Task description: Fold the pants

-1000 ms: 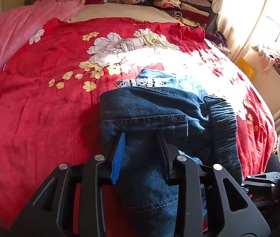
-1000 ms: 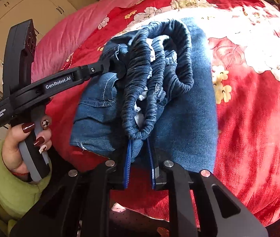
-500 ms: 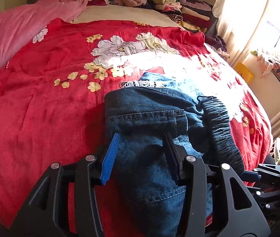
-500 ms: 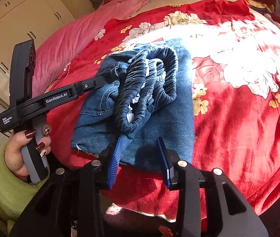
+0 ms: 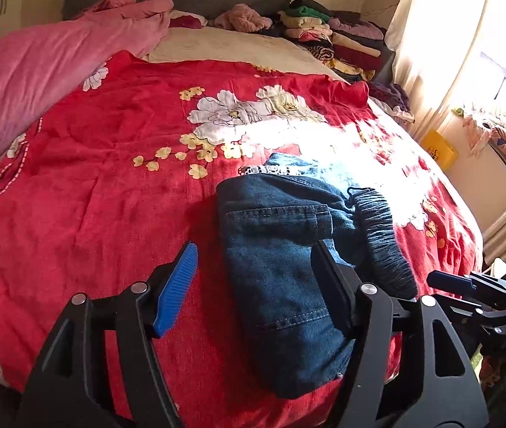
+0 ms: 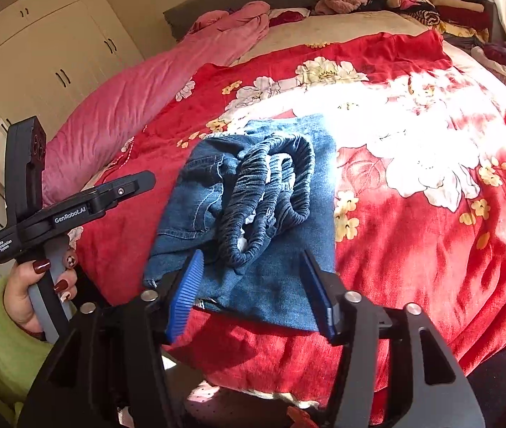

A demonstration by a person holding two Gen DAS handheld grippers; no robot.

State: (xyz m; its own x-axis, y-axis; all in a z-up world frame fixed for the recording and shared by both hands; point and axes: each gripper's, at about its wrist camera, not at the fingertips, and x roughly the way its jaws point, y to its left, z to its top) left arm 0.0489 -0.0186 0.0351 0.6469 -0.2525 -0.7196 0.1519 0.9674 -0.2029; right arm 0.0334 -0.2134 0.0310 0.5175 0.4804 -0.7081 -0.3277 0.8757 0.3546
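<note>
Folded pants on the bed, both of your grippers released.

The denim pants [image 5: 288, 278] lie folded on the red blanket [image 5: 110, 185]; your left gripper [image 5: 253, 278] and right gripper [image 6: 249, 292] have just been opening, jaws apart above the pants, pressing nothing.

A folded pair of jeans [image 5: 281, 260] lies on the red floral bedspread [image 5: 92, 196].

Left tool [image 5: 253, 285] and right tool [image 6: 249, 292] both angled downward, jaws just opening (nothing gripped)
</note>
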